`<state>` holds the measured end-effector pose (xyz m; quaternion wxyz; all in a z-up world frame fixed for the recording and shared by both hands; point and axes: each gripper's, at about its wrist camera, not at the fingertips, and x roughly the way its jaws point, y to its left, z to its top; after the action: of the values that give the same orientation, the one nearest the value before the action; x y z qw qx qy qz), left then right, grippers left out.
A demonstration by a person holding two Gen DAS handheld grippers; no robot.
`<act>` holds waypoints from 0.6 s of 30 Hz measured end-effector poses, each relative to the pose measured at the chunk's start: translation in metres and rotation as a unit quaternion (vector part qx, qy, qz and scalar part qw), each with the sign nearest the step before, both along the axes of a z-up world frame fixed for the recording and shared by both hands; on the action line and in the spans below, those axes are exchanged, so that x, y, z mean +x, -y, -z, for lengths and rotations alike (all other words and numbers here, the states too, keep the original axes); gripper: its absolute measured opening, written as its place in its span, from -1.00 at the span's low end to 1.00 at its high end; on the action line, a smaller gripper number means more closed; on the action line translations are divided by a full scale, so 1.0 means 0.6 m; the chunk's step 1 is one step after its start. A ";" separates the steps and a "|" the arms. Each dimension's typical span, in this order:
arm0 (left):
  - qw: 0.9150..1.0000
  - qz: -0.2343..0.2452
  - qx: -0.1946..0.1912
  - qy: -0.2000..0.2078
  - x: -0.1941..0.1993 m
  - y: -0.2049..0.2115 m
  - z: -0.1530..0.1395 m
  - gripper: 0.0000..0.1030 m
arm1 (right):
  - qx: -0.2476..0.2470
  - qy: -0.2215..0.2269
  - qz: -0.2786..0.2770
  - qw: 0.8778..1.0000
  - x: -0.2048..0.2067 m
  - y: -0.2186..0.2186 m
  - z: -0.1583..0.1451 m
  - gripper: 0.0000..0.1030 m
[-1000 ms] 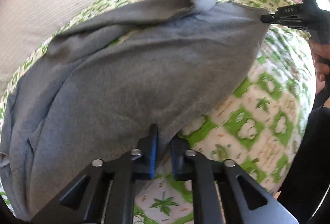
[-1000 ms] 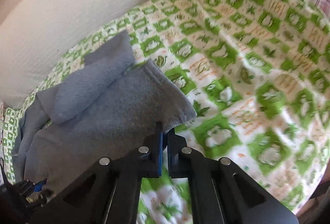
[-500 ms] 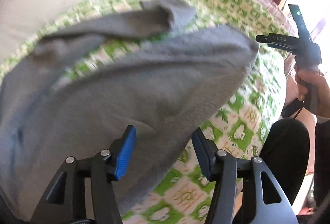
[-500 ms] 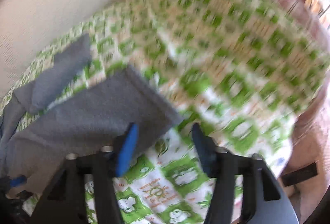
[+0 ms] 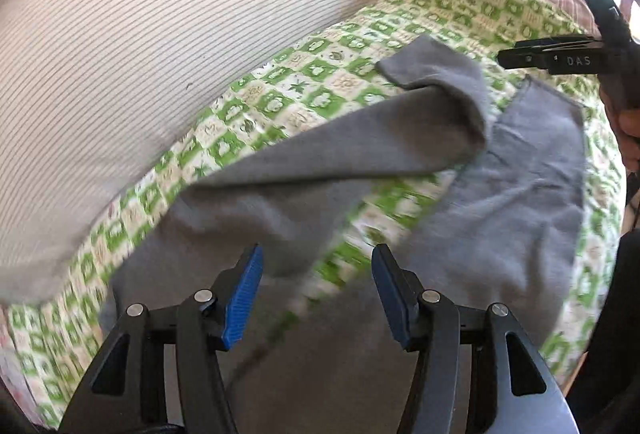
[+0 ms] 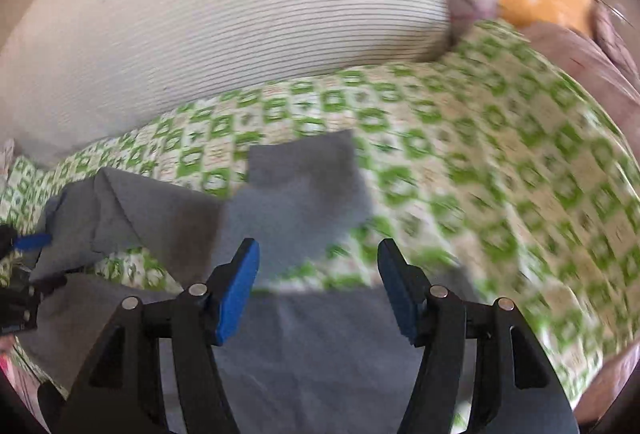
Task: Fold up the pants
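**Both jaws spread, pants loose on the bed**

Jaws: left gripper point(image 5: 316, 292) is spread wide, nothing between the pads. Right gripper point(image 6: 318, 288) same, spread and empty. Neither touches cloth as far as I can tell.

Pants point(image 5: 400, 162) lie on the green-check sheet point(image 5: 280, 98), not folded. In the left view one leg runs from 7 up to 1 o'clock, its cuff curled over; the other leg lies flat at 3 o'clock, and sheet shows between them. In the right view both cuffs sit at 9–12 o'clock, more grey cloth directly under the jaws. Pillow point(image 5: 160, 34) is at 10–11 o'clock, clear of the pants.

Step in hand, my read: re-grip for a leg-on-leg fold.
- Uncurl that cuff first, or the crease gets locked in.
- Pinch one leg at cuff and at waist, single layer of the garment edge only, no sheet.
- Carry it over low, keep tension between the two grips, line up the seams before letting go.

Pose: both grippers hover above the bed, angled down and forward toward the pillow. Right gripper shows in the left view at 2 o'clock, fingers pointing toward 9, just beyond the flat cuff. Right view is motion-blurred, so fine contact there is unclear.
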<state>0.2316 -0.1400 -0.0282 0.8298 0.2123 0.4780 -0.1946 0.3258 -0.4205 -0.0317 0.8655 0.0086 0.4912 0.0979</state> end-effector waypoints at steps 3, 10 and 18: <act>1.000 0.030 0.011 0.000 0.037 -0.010 0.014 0.13 | -0.009 -0.007 -0.031 0.999 0.023 -0.051 0.020 0.22; 0.994 0.079 0.081 0.002 0.132 -0.024 0.056 0.22 | -0.076 -0.038 -0.060 0.995 0.094 -0.116 0.081 0.22; 0.987 0.056 0.149 -0.021 0.227 -0.040 0.129 0.23 | -0.030 -0.065 -0.037 0.997 0.128 -0.084 0.112 -0.70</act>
<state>0.3676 -0.1162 -0.1055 0.7667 0.3557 0.5059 -0.1722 0.4024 -0.3702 -0.0989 0.8272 -0.0290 0.5495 0.1140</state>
